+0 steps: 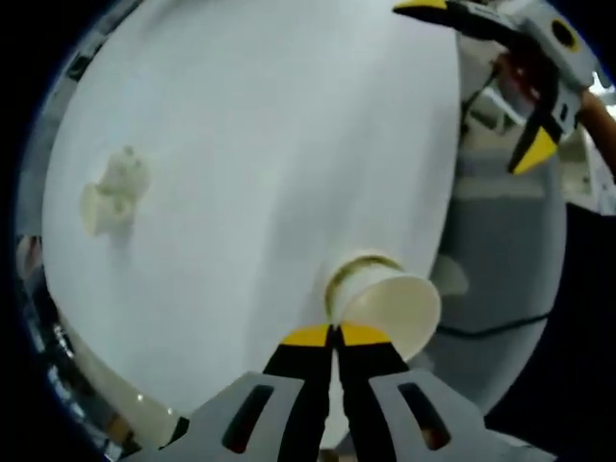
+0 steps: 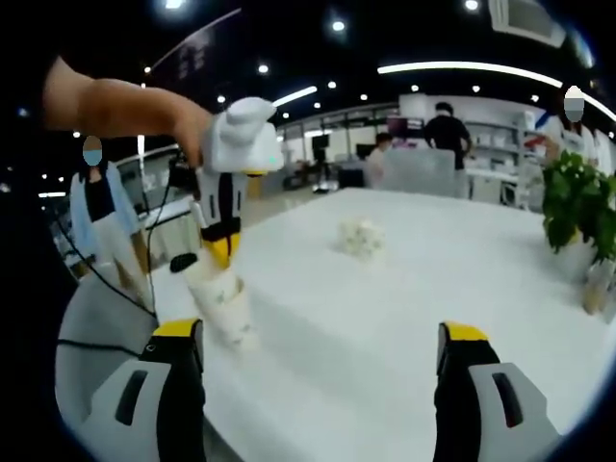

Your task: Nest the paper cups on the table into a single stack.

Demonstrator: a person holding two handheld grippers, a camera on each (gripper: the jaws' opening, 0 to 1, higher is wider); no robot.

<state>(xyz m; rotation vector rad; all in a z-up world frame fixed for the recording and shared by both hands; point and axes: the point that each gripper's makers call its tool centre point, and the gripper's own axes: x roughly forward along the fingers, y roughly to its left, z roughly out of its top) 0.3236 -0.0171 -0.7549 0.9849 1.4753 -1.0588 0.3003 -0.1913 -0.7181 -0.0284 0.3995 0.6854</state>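
Thin cream paper, smooth and slightly glossy: such is the tapered round paper cup (image 1: 385,303), pinched at its rolled rim by the yellow-tipped left gripper (image 1: 335,335), jaws clenched on the wall. Held near the edge of the round white table (image 1: 250,144), tilted, mouth turned toward the camera in the left gripper view. In the right gripper view, seen hanging below the same tongs (image 2: 219,252), apparently as a small nest of cups (image 2: 223,306) just over the table edge (image 2: 404,289); exact count impossible to tell.

Farther toward the middle of the table, a small pale cluster of more paper cups (image 1: 114,191), also visible in the right gripper view (image 2: 360,237), lying well apart from the held one.

Right gripper (image 2: 322,337) released, black jaws with yellow tips standing wide apart, nothing between them, hovering near the table edge.

Likely very light, easy to crush, a little slippery on the coated wall. Best taken at the rim, where the rolled edge gives stiffness; gentle pressure only, otherwise risk of denting. Table surface matte, plain, a little textured. At the far side of the table, a green leafy plant (image 2: 577,197).
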